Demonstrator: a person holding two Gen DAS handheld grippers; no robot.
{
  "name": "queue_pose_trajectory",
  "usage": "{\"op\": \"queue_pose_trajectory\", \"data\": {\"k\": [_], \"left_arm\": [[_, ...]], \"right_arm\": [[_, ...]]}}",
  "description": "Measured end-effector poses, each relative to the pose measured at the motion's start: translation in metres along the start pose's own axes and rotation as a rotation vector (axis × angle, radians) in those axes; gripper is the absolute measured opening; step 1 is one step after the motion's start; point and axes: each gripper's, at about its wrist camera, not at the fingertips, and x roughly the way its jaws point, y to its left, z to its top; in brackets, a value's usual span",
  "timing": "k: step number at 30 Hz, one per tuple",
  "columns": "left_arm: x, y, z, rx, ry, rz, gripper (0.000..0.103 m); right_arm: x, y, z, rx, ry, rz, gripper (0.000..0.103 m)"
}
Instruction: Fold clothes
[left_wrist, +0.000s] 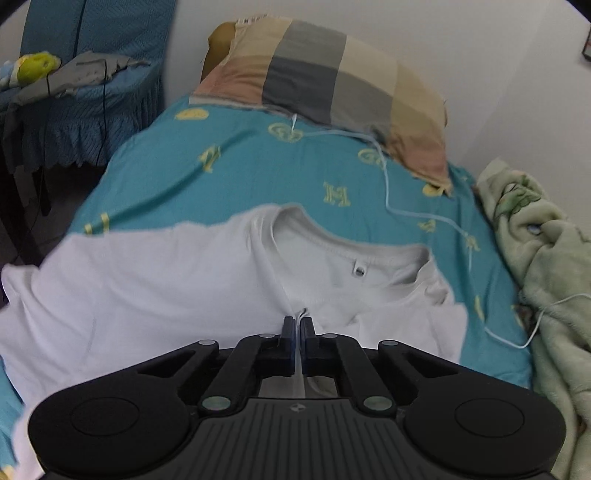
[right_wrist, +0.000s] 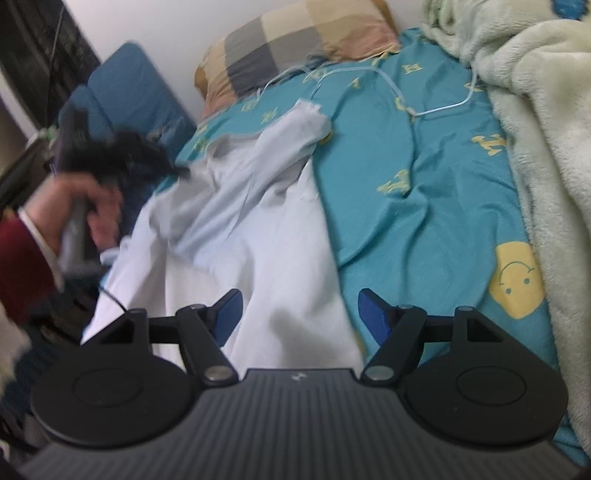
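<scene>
A white T-shirt (left_wrist: 166, 288) lies on the teal bed sheet (left_wrist: 240, 173) with its collar and neck label (left_wrist: 359, 271) facing me. My left gripper (left_wrist: 299, 323) is shut on a fold of the shirt just below the collar, and white cloth shows between the pads. In the right wrist view the shirt (right_wrist: 229, 258) is bunched and lifted at its left side, where a hand (right_wrist: 74, 199) holds the blurred left gripper (right_wrist: 183, 170). My right gripper (right_wrist: 299, 310) stands open just above the shirt's near part, its right finger (right_wrist: 371, 314) over the sheet.
A checked pillow (left_wrist: 332, 70) lies at the head of the bed. A pale green fleece blanket (right_wrist: 535, 129) is heaped along the right side. A light blue cable (right_wrist: 436, 110) snakes over the sheet (right_wrist: 424, 184). A chair under a blue cover (left_wrist: 92, 110) stands left of the bed.
</scene>
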Motion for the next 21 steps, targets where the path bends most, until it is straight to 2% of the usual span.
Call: {"op": "queue_pose_trajectory", "data": {"k": [4,11,12,13,14,16,18,21], "left_arm": [[-0.012,0.002,0.012,0.050,-0.022,0.035,0.002],[0.004,0.012,0.002,-0.022,0.015,0.015,0.005],[0.008,0.013,0.000,-0.037,0.031,0.013,0.011],[0.013,0.014,-0.002,-0.052,0.047,0.011,0.022],[0.016,0.014,-0.003,-0.060,0.057,0.014,0.029],[0.021,0.015,-0.006,-0.061,0.062,0.033,0.057],[0.023,0.016,-0.007,-0.066,0.063,0.069,0.067],[0.025,0.021,-0.007,-0.085,0.063,0.105,0.068]], "right_arm": [[0.006,0.007,-0.003,-0.045,0.020,-0.014,0.071],[0.007,0.001,-0.003,-0.003,0.030,-0.012,0.071],[0.008,0.001,-0.003,-0.001,0.031,-0.010,0.071],[0.008,0.001,-0.003,0.000,0.032,-0.009,0.071],[0.008,0.000,-0.003,0.000,0.032,-0.009,0.071],[0.009,-0.001,-0.003,0.008,0.032,-0.009,0.071],[0.009,-0.002,-0.003,0.014,0.031,-0.009,0.071],[0.009,-0.002,-0.002,0.014,0.028,-0.008,0.071]]}}
